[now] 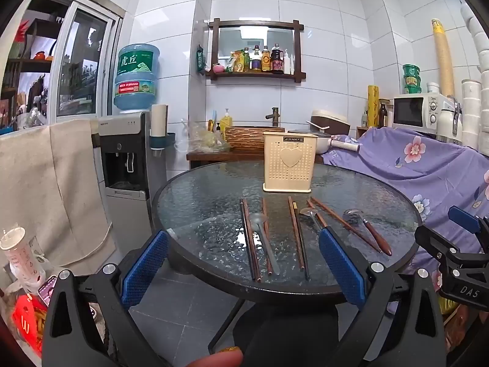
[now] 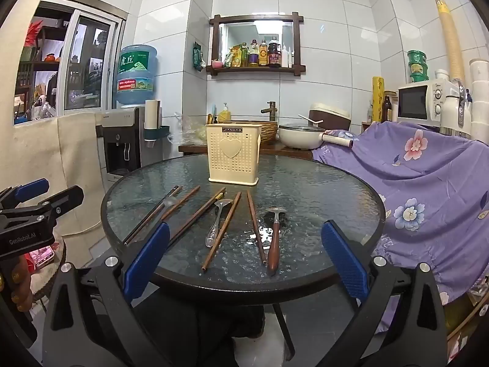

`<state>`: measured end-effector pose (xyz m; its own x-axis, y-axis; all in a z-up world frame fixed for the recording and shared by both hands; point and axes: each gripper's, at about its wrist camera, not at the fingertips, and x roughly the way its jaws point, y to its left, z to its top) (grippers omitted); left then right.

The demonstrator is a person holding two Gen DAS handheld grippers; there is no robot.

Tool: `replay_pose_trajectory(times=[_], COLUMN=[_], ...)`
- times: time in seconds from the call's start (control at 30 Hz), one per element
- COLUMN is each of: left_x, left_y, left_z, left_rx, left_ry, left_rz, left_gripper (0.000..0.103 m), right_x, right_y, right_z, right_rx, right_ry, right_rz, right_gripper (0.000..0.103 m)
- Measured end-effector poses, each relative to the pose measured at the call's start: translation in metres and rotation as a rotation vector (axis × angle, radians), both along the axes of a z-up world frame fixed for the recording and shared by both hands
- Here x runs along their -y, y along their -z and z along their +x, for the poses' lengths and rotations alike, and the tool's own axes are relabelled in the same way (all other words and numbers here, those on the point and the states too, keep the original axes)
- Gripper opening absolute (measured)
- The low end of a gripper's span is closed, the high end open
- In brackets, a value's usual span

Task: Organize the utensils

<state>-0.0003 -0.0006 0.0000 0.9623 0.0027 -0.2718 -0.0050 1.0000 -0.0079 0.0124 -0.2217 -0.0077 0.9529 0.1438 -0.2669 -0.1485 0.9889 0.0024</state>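
A cream perforated utensil holder (image 1: 288, 162) (image 2: 233, 156) stands upright at the far side of a round glass table (image 1: 198, 202) (image 2: 321, 183). Several wooden chopsticks (image 1: 250, 241) (image 2: 221, 231) and three spoons lie in a row in front of it: a metal spoon (image 1: 264, 238) (image 2: 216, 221), another metal spoon (image 1: 310, 217), and a wooden-handled spoon (image 1: 371, 231) (image 2: 274, 240). My left gripper (image 1: 243, 263) is open and empty at the table's near edge. My right gripper (image 2: 244, 257) is open and empty, also at the near edge.
A water dispenser (image 1: 126, 159) stands left of the table. A purple floral cloth (image 2: 428, 183) covers furniture on the right, with a microwave (image 2: 423, 102) behind it. A wooden counter with a sink basin (image 1: 253, 137) and a white pan (image 2: 301, 136) sits behind the table.
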Motion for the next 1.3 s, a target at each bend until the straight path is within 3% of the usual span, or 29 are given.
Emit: replay_pose_trajectory(times=[1.3], left_x=[-0.0017], left_y=[0.0002], left_z=[0.0017], left_rx=[-0.010], left_ry=[-0.003], left_rz=[0.002], left_gripper=[0.097], right_x=[-0.0006], right_y=[-0.0008], right_z=[-0.0013], right_rx=[0.005], right_ry=[-0.003], right_rz=[0.008], right_gripper=[0.098])
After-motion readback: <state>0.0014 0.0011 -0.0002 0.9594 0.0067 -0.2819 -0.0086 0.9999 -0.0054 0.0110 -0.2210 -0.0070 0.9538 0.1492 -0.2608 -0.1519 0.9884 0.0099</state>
